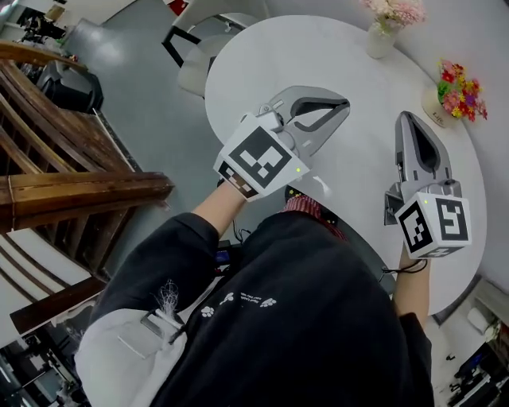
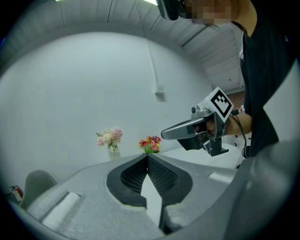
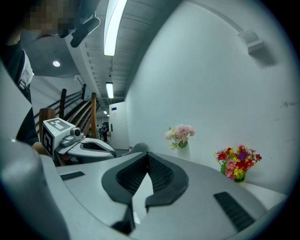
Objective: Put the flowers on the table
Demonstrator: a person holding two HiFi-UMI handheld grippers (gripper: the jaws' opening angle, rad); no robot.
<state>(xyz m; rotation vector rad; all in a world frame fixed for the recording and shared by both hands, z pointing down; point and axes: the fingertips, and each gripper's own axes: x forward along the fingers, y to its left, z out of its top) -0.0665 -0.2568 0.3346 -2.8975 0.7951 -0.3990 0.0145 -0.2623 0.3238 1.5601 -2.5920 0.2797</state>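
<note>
Head view looks steeply down on the table; both gripper views face the pink flowers.

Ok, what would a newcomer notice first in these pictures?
First, the two grey tongs held shut and empty over the round white table, the left tongs and right tongs each carrying a black-and-white marker cube. Then, at the table's far edge, pink flowers in a white vase and a bright mixed bunch to their right.
</note>
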